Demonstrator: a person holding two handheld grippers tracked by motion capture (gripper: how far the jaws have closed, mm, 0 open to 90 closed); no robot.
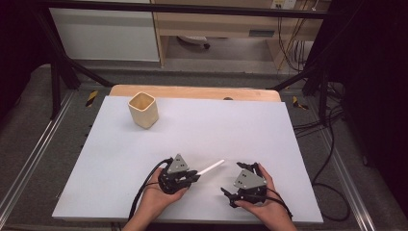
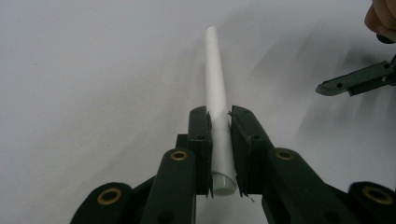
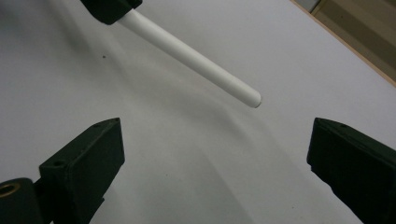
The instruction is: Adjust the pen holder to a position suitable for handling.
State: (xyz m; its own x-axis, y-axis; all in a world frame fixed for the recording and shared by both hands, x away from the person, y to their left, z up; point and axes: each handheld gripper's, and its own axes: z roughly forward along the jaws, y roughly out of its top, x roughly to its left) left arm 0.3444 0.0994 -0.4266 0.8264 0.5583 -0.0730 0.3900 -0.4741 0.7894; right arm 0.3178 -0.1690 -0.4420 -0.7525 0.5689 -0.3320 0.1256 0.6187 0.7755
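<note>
The left claw (image 1: 195,176) is clamped on one end of a slim white plastic tube (image 1: 210,168), gripping it near its greenish capped end; in the left gripper view the tube (image 2: 217,93) runs straight out from between the two black jaws, its free end reaching forward over the bare surface. In the high view the tube slants up and to the right from the claw, over the near middle of the pale grey sheet covering the table (image 1: 231,125). The right claw (image 1: 228,196) sits just beside it to the right, jaws spread wide and holding nothing; from the right gripper view the tube's free end (image 3: 243,93) lies ahead of the gap between the jaws, apart from both. A cream square-sided cup (image 1: 143,109) stands upright well apart at the far left of the sheet. A strip of wooden tabletop edge (image 1: 192,91) shows beyond the sheet. Nothing lies between the tube and the cup.
</note>
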